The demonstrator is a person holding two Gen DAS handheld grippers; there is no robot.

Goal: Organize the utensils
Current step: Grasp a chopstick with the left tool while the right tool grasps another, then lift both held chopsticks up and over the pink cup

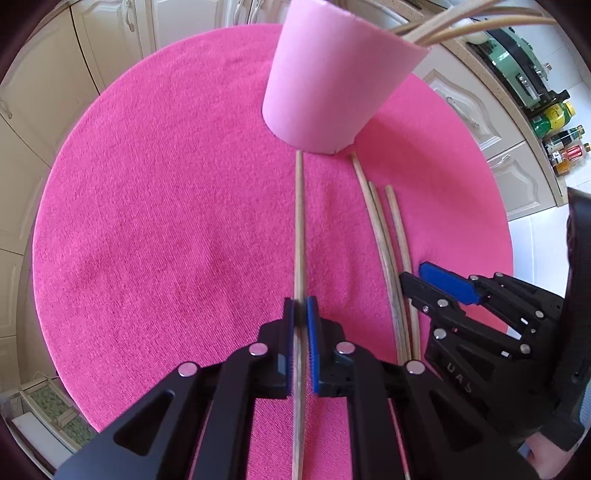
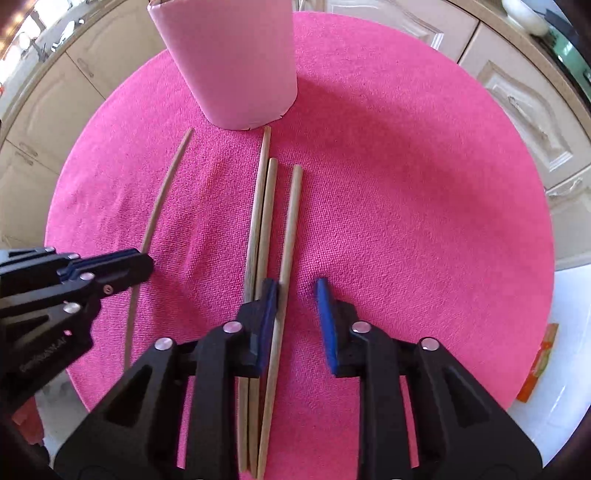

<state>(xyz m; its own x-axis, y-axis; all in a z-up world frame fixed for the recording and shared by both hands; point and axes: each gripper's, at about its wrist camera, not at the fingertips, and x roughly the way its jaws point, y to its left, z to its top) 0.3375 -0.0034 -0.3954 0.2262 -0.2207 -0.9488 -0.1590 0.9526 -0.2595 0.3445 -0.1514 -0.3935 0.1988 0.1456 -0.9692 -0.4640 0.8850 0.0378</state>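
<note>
A pale pink cup [image 1: 332,85] [image 2: 236,62] stands upright at the far side of a round pink cloth [image 1: 147,221] [image 2: 406,184], with several chopsticks [image 1: 461,26] sticking out of it. My left gripper [image 1: 300,314] [image 2: 144,264] is shut on a single wooden chopstick [image 1: 300,229] [image 2: 162,199] that lies pointing at the cup. My right gripper [image 2: 297,291] [image 1: 424,280] is open over three more chopsticks [image 1: 388,243]. The rightmost chopstick [image 2: 291,221] lies between its jaws against the left pad [image 2: 269,306]. The other two [image 2: 258,221] lie just outside that pad.
Cream kitchen cabinets [image 1: 44,92] [image 2: 517,92] ring the table. A counter with bottles [image 1: 557,136] runs along the right. An orange packet [image 2: 539,365] lies on the white surface beyond the cloth's right edge.
</note>
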